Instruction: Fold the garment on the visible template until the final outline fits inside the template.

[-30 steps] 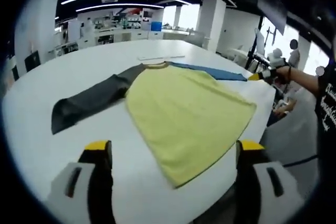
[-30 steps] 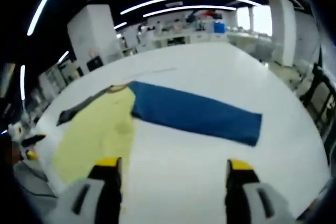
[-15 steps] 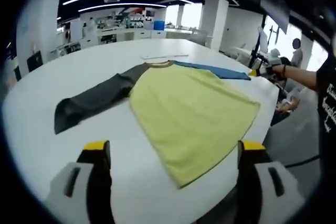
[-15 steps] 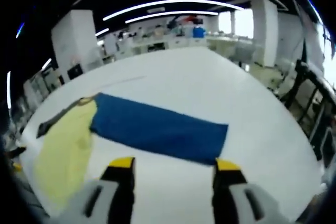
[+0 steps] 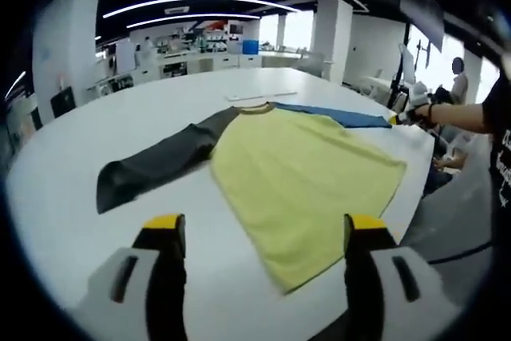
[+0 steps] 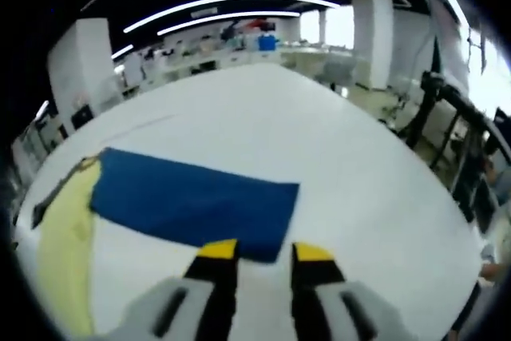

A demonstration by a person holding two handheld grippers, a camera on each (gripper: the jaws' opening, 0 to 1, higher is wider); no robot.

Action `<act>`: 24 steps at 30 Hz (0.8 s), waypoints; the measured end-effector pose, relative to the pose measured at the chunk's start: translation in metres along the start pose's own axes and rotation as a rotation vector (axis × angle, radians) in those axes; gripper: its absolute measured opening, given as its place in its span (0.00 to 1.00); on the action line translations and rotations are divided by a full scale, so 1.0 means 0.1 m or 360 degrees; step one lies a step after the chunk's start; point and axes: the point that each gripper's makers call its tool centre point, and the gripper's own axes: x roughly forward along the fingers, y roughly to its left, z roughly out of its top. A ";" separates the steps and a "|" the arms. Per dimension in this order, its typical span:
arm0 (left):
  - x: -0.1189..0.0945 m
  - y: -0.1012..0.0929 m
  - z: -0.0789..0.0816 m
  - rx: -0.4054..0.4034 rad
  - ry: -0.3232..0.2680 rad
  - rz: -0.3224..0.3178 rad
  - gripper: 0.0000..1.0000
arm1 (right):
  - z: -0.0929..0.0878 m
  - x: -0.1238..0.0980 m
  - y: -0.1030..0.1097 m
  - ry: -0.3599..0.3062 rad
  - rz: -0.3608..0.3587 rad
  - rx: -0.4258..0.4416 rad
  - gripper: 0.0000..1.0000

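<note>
**Shirt spread flat, right tongs at the blue cuff**

Here's the garment (image 5: 307,173), laid out flat on the white desk (image 5: 72,165), centre of the left gripper view: yellow body, dark grey sleeve (image 5: 156,169) stretching to the left of frame, blue sleeve (image 5: 335,113) running off to the upper right. The left tongs (image 5: 259,233) hang low at the bottom edge, jaws spread wide, grasping nothing, the shirt's hem between them. Over in the right gripper view, the blue sleeve (image 6: 192,201) crosses mid-frame, and the right tongs (image 6: 259,251) sit right at its cuff edge, jaws narrowed but still apart, no cloth pinched between them.
</note>
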 end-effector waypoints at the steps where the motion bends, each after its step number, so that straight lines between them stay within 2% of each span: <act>1: 0.00 0.02 -0.02 0.0003 0.0006 0.0001 0.78 | -0.01 0.00 -0.01 0.0006 -0.0018 0.0003 0.19; 4: 0.00 0.01 -0.05 0.0001 0.0021 -0.0005 0.77 | -0.02 0.10 -0.08 0.0022 -0.0030 0.0038 0.17; 7: 0.01 -0.02 -0.06 0.0003 0.0035 -0.0011 0.75 | -0.07 0.02 0.02 0.0020 -0.0054 0.0054 0.14; 10: 0.01 -0.03 -0.05 0.0030 0.0038 -0.0017 0.75 | -0.03 0.15 -0.07 0.0019 -0.0075 0.0050 0.13; 12: 0.02 -0.03 -0.05 0.0042 0.0043 -0.0019 0.74 | -0.05 0.08 -0.03 0.0024 -0.0122 0.0103 0.12; 18: 0.02 -0.07 -0.08 0.0058 0.0073 -0.0040 0.73 | -0.06 0.04 0.07 0.0057 -0.0204 0.0094 0.07; 20: 0.02 -0.09 -0.07 0.0073 0.0077 -0.0046 0.73 | -0.03 0.14 -0.03 0.0058 -0.0235 0.0127 0.06; 24: 0.00 -0.12 -0.05 0.0086 0.0071 -0.0053 0.73 | -0.05 0.06 0.03 0.0064 -0.0240 0.0163 0.05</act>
